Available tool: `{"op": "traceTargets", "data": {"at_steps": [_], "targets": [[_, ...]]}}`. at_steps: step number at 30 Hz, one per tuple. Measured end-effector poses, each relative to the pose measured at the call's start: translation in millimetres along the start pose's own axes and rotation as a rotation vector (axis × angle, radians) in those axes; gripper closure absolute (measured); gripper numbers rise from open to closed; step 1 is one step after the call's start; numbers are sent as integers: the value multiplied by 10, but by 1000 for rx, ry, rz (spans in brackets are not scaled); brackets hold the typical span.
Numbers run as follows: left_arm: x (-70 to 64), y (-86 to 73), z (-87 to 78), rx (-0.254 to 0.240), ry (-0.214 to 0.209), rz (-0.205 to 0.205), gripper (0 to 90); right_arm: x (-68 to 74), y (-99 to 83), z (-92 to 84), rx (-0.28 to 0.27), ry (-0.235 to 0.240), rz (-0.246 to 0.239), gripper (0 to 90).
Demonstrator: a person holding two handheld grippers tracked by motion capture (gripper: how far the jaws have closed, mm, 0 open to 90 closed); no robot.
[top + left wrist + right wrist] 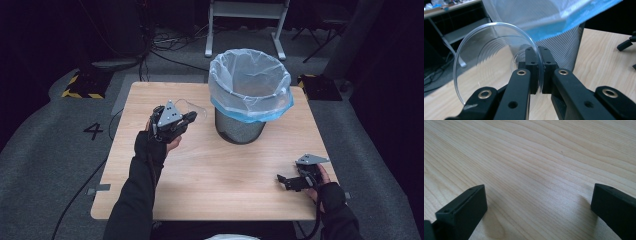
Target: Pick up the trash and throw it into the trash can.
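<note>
Left gripper (189,118) clamps its jaws on the rim of a clear plastic cup (496,57), held above the table (210,170) just left of the lined trash bin (250,80), the cup's long axis pointing toward the bin's wall. Since the bin's opening lies up and to the right, this hand is much nearer than the right gripper (285,181), whose jaws stand apart over bare wood near the front edge.

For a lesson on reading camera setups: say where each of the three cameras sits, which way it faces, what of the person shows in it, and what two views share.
High view: above the person's side, looking forward and down on the table; both forearms, left gripper, right gripper.
Left gripper view: rides that gripper, facing the bin; jaws shut on a clear plastic cup.
Right gripper view: low over bare tabletop; jaws apart.
Shared: high and left gripper views show the bin and cup.
</note>
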State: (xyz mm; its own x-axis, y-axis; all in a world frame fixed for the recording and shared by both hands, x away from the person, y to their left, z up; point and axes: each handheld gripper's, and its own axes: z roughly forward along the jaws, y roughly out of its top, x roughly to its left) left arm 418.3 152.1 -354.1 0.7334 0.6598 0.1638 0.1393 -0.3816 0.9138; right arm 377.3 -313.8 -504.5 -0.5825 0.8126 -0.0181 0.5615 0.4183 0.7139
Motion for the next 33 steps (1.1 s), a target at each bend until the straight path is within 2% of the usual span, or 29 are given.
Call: {"op": "traceTargets", "data": {"at_steps": [1, 3, 4, 5, 6, 12, 14, 17, 18, 21, 22, 23, 26, 27, 28, 29, 33], "targets": [[8, 50, -15, -17, 6, 5, 873, -2, -1, -2, 2, -1, -2, 4], [21, 92, -38, -17, 6, 18, 873, -2, -1, -2, 3, -1, -2, 4], [37, 172, -63, -38, 19, 21, 873, -2, -1, -2, 2, -1, -3, 4], [37, 172, -63, -38, 19, 21, 873, -2, -1, -2, 2, -1, -3, 4], [65, 255, -97, -41, 29, 34, 873, -2, -1, -2, 2, -1, -3, 4], [86, 474, -159, -61, 51, 60, 873, -1, -1, -2, 2, -1, -1, 4], [94, 547, -173, -69, 40, 55, 873, -2, -1, -2, 2, -1, -3, 4], [107, 636, -176, -70, 49, 75, 873, -2, -1, -2, 3, -1, -2, 4], [127, 726, -174, -71, 47, 82, 873, -1, -1, -2, 2, -2, -1, 4], [151, 811, -170, -70, 56, 84, 873, -2, -1, -2, 2, -1, -3, 4], [164, 892, -169, -83, 55, 80, 873, -2, -1, -2, 3, -1, -2, 4], [164, 892, -169, -83, 55, 80, 873, -2, -1, -2, 2, -1, -2, 4], [153, 1056, -118, -88, 52, 80, 873, -2, -1, -2, 3, -1, -2, 4], [153, 1056, -118, -88, 52, 80, 873, -2, -1, -2, 2, -1, -2, 4], [131, 1159, -67, -94, 46, 92, 872, -2, -1, -2, 2, -1, -2, 4], [131, 1159, -67, -94, 46, 92, 873, -2, -1, -2, 2, -1, -2, 4], [32, 1357, 41, -117, 21, 100, 872, -3, -1, -2, 2, -1, -3, 4]]}}
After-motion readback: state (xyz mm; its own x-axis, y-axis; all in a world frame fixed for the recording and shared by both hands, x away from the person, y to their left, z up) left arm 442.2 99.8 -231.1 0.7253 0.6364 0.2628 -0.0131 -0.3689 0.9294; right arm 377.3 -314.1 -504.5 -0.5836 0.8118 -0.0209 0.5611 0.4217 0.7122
